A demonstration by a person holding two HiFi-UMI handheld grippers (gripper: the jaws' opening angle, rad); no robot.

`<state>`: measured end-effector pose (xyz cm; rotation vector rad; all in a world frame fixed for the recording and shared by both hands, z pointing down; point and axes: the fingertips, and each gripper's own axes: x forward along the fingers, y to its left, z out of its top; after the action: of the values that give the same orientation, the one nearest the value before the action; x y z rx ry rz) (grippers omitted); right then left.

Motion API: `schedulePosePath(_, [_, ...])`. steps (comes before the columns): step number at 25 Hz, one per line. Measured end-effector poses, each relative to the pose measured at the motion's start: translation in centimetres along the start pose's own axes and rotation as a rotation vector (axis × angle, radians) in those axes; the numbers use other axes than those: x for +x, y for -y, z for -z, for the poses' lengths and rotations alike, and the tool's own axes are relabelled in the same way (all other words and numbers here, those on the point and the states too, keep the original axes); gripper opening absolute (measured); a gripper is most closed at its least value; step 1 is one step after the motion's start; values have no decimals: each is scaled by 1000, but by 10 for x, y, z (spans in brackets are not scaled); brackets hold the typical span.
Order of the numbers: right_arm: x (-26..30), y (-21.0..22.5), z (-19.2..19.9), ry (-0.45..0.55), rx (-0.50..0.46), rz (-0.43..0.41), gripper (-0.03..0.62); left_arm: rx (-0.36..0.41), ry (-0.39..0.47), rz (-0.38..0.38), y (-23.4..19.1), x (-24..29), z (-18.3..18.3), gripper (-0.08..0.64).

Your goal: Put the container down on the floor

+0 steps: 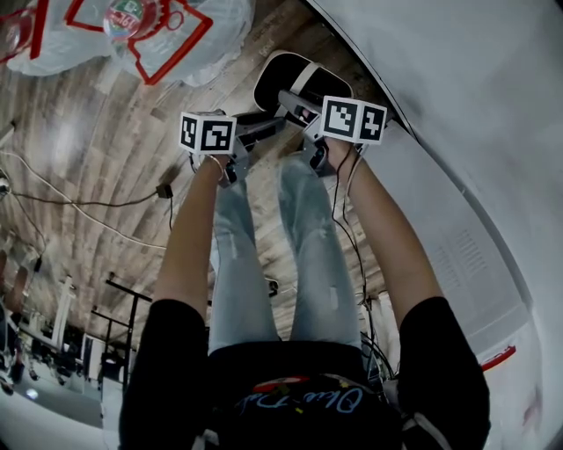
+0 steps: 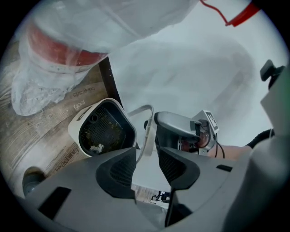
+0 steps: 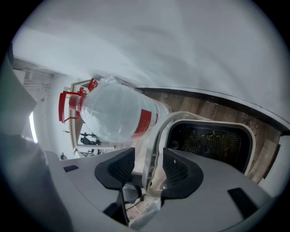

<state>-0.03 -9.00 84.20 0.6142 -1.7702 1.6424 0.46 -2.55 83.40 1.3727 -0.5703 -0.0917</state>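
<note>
The container is a white tub with a dark mesh inside, and it appears to rest on the wood floor in front of the person's legs. In the left gripper view its thin white handle runs between the pads of my left gripper, with a gap on each side. My right gripper likewise straddles the handle beside the tub's mesh opening, and its pads stand apart from it. Both grippers, left and right, are open at the tub's near rim.
A large water bottle in a clear plastic bag with red print lies on the floor just beyond the tub. A white curved wall runs along the right. A black cable crosses the floor at left.
</note>
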Motion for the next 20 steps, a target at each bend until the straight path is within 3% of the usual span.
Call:
schedulePosePath(3, [4,-8,3,22,56,-41,179,8,4,-15,-5,-2,-2,149])
schedulePosePath(7, [4,-9,4,48,94,-59,179,68,41,-123,-23,-12,-11,150])
schedulePosePath(12, [-4,-10,2,70,125,-74,179,72,79,-194,-34,-28,-19,161])
schedulePosePath(20, [-17,-20,-6,104,123,-85,179,80,58,-230,-38,-46,-11,164])
